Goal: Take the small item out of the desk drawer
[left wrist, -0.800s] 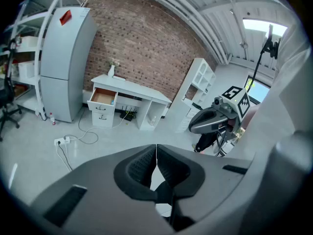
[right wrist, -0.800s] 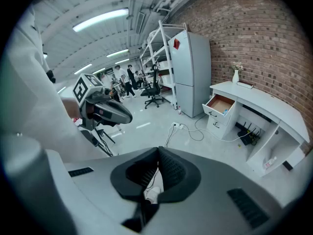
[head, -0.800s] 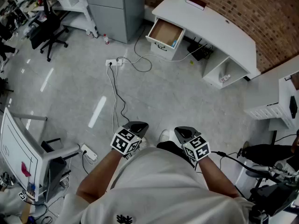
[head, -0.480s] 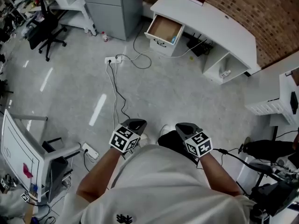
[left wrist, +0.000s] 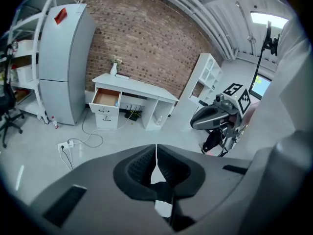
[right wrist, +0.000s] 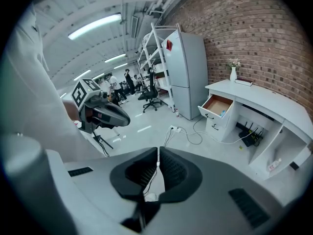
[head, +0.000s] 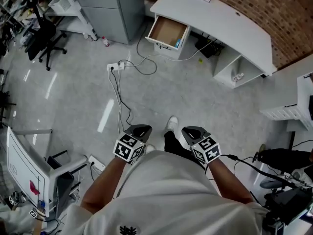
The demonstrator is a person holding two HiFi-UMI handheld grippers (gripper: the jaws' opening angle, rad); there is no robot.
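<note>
- Head view: the person is standing on the floor, well apart from the white counter. The counter's drawer is hanging open. The small item, a bluish speck, is lying in the drawer's front right corner, against the wall. The left tool and right tool are pointing forward at waist height, nowhere near the drawer.
- Left gripper view: the left tool's jaws are pressing together with nothing between them, so it is clenched and empty. The open drawer is showing far off, with a hint of blue at its right end.
- Right gripper view: the right tool's jaws are likewise meeting pad to pad on nothing. The drawer is again showing in the distance, the blue item sitting in its near corner.
- Handling, as a judgement: the item is too small here to identify. It is looking light and probably rigid, so a gentle pinch should be enough.
- Where to take hold: a grip from above, across its narrower sides, is looking best. The corner is leaving little room for a jaw on the wall side. Whichever tool is reaching in will need to open first.
</note>
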